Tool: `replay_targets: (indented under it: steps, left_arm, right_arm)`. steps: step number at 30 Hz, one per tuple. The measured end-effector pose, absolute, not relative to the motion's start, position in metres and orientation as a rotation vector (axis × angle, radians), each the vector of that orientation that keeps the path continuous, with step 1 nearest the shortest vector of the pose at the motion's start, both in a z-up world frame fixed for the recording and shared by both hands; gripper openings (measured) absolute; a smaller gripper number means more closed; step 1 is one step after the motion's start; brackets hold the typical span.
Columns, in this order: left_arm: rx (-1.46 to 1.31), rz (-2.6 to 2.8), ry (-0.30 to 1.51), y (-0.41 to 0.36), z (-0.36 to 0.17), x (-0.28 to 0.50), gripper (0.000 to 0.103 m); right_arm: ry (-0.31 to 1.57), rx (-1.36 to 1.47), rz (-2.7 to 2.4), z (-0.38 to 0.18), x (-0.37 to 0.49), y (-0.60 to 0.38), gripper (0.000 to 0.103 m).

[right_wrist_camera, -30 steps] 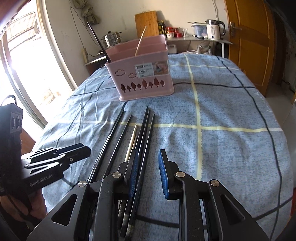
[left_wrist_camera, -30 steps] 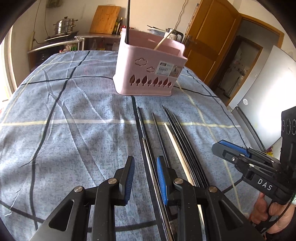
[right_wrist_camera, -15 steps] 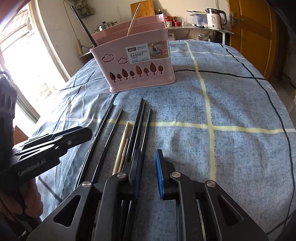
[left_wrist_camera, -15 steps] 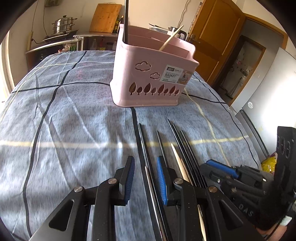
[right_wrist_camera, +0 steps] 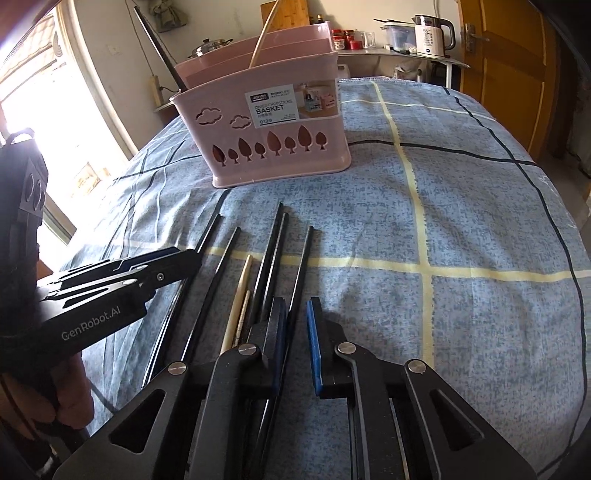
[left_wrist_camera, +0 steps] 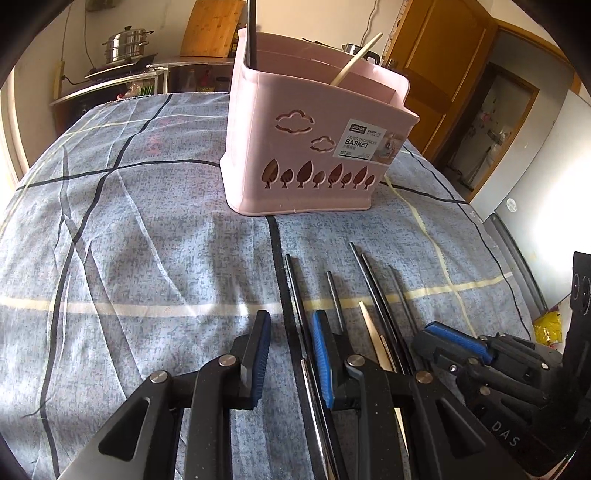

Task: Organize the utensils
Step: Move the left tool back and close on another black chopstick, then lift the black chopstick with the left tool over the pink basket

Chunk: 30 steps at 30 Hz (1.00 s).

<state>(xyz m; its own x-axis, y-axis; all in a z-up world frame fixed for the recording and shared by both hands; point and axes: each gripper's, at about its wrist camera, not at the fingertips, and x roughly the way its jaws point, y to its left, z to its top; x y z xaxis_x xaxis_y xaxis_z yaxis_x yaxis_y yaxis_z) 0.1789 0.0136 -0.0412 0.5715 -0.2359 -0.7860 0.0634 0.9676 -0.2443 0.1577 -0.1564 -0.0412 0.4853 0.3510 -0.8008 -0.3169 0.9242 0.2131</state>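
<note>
Home kitchen, steel steamer pot [left_wrist_camera: 127, 44] on a stove, wooden cutting board [left_wrist_camera: 212, 27] against the wall, electric kettle [right_wrist_camera: 430, 35] on a side shelf, wooden doors [right_wrist_camera: 506, 74], checked cloth [right_wrist_camera: 443, 221] over the counter

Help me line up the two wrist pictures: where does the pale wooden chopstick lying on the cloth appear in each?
Left wrist: pale wooden chopstick lies lower centre-right, among the black chopsticks.
Right wrist: pale wooden chopstick lies lower centre-left, among the black ones.
Shared landmark: the pink basket, beyond the chopsticks in both.
</note>
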Motion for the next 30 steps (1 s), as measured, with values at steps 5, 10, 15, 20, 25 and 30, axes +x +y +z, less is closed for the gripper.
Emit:
replay_targets:
  steps: [5, 10, 15, 20, 25, 30]
  left_arm:
    - [-0.173, -0.16, 0.956, 0.011, -0.041, 0.182, 0.018]
    - [-0.097, -0.179, 0.974, -0.003, -0.039, 0.192, 0.018]
    - [-0.066, -0.176, 0.975, -0.008, -0.04, 0.197, 0.007]
    - [-0.067, -0.173, 0.974, -0.008, -0.04, 0.198, 0.007]
    - [-0.098, -0.206, 0.962, -0.005, -0.03, 0.195, 0.005]
    - [-0.113, -0.229, 0.911, -0.002, -0.005, 0.189, 0.005]
  right_arm:
    - [0.988, 0.046, 0.389, -0.041, 0.158, -0.162, 0.012]
    - [1.005, 0.022, 0.38, -0.041, 0.163, -0.157, 0.012]
    - [1.02, 0.027, 0.371, -0.041, 0.172, -0.154, 0.011]
    - [1.021, 0.011, 0.362, -0.041, 0.178, -0.151, 0.007]
    - [1.027, 0.046, 0.371, -0.036, 0.179, -0.157, 0.006]
    - [0.99, 0.065, 0.378, -0.019, 0.176, -0.164, 0.006]
